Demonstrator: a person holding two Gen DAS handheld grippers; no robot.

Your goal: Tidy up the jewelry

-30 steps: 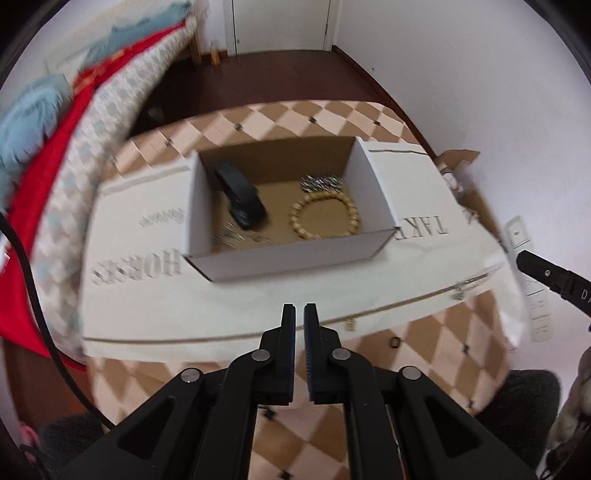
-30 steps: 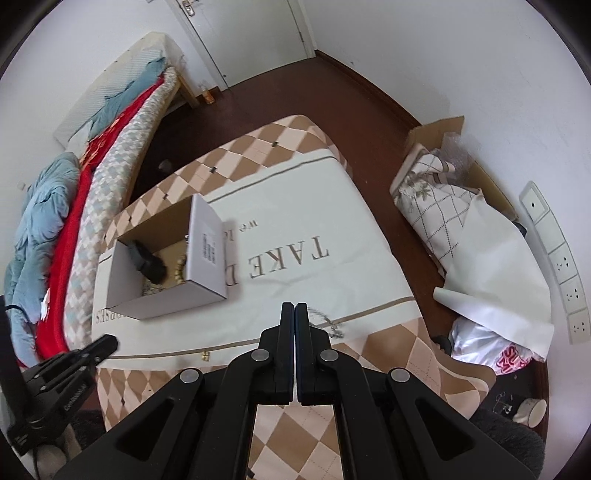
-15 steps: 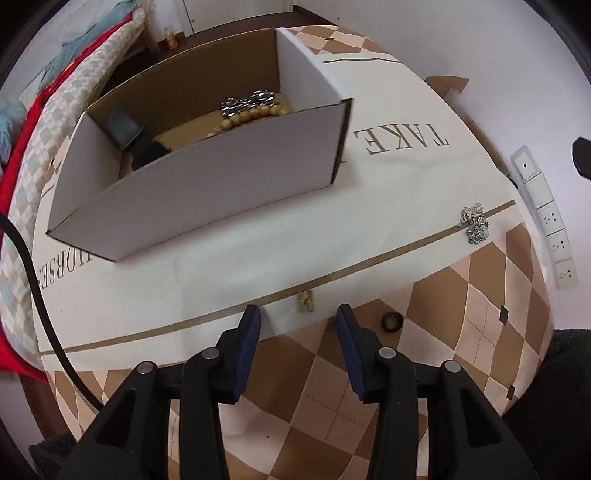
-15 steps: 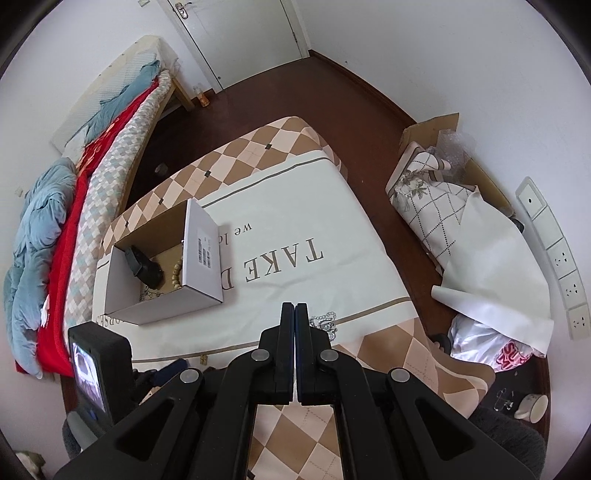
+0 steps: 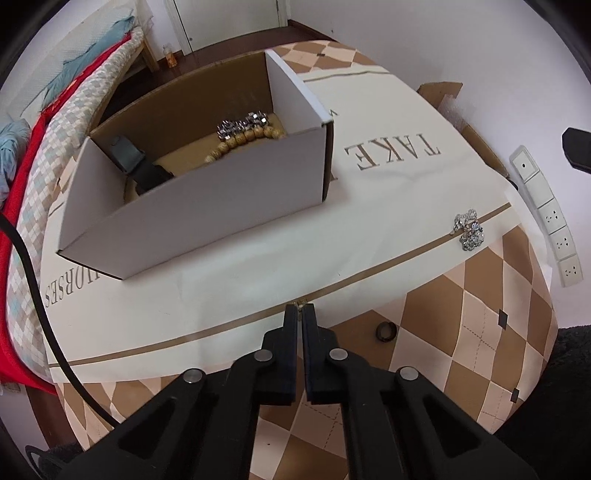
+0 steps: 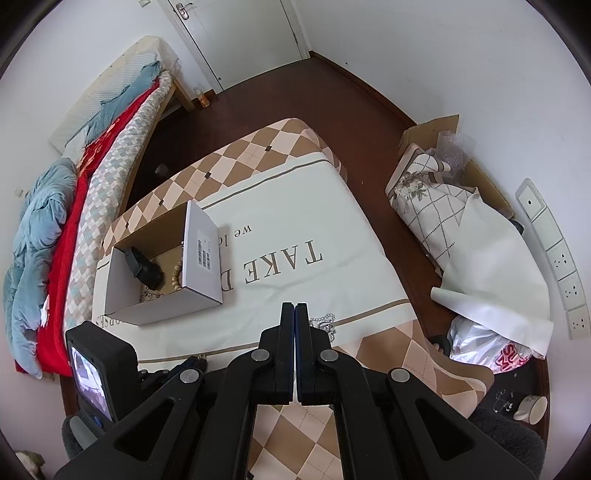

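Note:
My left gripper (image 5: 300,308) is shut on a small gold piece of jewelry (image 5: 301,304) at the near edge of the cloth-covered table, in front of the white cardboard box (image 5: 207,206). The box holds a wooden bead bracelet (image 5: 243,142), a silver sparkly piece (image 5: 242,123) and a black watch (image 5: 136,166). A rhinestone piece (image 5: 469,230) lies on the cloth to the right, and a dark ring (image 5: 385,330) lies near my fingers. My right gripper (image 6: 295,308) is shut and empty, high above the table, with the box (image 6: 162,273) and the rhinestone piece (image 6: 327,325) below it.
A bed with red and blue blankets (image 6: 55,229) runs along the left. Cardboard, pillows and bags (image 6: 461,229) lie on the floor to the right. Wall sockets (image 5: 554,221) are on the right wall. A door (image 6: 240,33) is at the back.
My left gripper was open around the small gold piece half a second ago and has now shut on it. The right gripper stayed shut and hardly moved.

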